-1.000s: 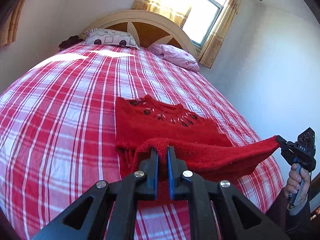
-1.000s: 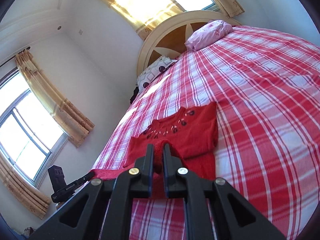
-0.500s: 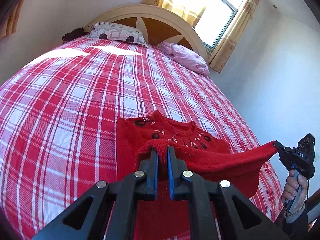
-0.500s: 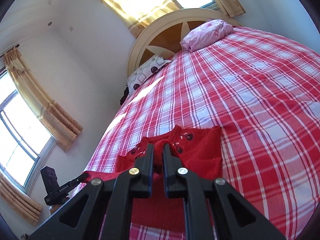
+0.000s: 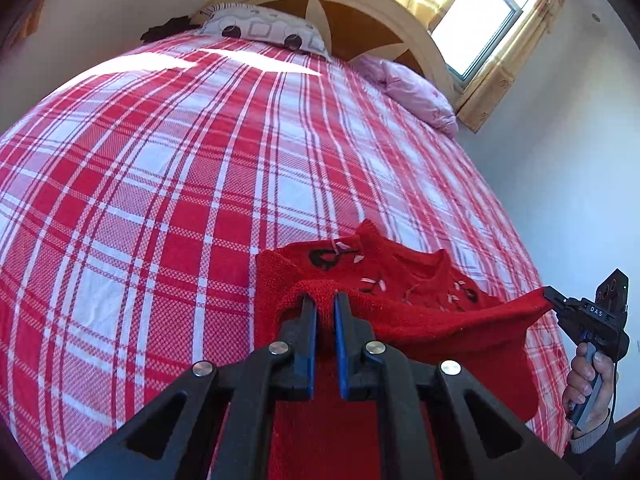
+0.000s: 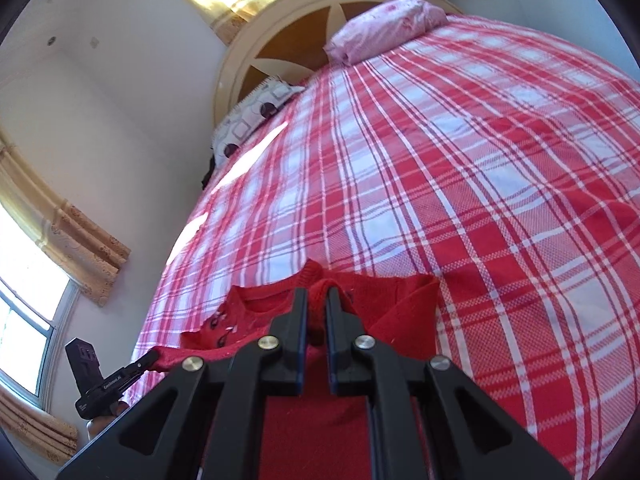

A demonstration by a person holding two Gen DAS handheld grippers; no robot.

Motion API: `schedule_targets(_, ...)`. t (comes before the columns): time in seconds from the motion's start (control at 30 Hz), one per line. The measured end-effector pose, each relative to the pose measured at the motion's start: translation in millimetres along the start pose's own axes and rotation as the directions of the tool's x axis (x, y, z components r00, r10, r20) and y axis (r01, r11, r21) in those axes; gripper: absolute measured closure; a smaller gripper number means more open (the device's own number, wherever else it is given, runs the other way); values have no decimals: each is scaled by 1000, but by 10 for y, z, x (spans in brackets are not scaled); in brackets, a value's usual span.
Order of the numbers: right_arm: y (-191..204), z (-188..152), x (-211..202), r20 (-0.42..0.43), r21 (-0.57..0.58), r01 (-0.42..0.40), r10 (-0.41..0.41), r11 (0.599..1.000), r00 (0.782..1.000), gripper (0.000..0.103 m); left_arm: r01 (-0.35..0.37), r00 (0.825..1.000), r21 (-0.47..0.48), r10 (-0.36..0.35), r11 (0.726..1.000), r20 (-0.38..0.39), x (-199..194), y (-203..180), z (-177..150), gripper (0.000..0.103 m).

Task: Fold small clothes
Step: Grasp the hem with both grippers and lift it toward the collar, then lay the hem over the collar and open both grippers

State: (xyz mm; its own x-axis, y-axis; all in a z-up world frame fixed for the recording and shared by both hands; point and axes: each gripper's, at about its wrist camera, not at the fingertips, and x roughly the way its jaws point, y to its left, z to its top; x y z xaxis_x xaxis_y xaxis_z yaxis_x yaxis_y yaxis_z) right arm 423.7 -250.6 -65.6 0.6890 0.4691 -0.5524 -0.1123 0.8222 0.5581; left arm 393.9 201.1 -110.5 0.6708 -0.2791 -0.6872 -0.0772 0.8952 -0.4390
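Observation:
A small red knit sweater (image 5: 404,320) with dark embroidery at the neckline (image 5: 322,258) lies on the plaid bed. Its lower edge is lifted and stretched between both grippers, and it hangs over the upper part. My left gripper (image 5: 325,300) is shut on the left corner of that edge. The right gripper (image 5: 551,299), held by a hand (image 5: 590,376), pinches the other corner at the far right. In the right wrist view my right gripper (image 6: 316,296) is shut on the sweater (image 6: 400,312), and the left gripper (image 6: 149,360) shows at the lower left holding the same edge.
The red and white plaid sheet (image 5: 180,200) covers the whole bed. A patterned pillow (image 5: 260,30) and a pink pillow (image 5: 412,92) lie at the rounded headboard (image 5: 360,16). Curtained windows (image 5: 480,20) flank the bed, and a white wall runs close along its right side.
Both grippers have carried the sweater's lower edge forward toward the neckline. The raised edge now covers most of the chest, and only the embroidered collar still shows beyond it.

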Motion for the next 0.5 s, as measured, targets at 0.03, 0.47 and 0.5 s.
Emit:
schedule_targets(0.03,-38,16,98,-13,2,12,-12,1000,1000,92,3,1000,-3,-3,1000,-6,44,14,13,95)
schedule_targets(0.47,-310,113,638,-63,31,126,-124,992,990,92,-15,999,42,17,999,-35,341,-17,85,94)
schedule_targets(0.5,-327,117,655,-61,35,131,-129,991,990,92,-23,999,52,25,998,-28,343,-29,91,94)
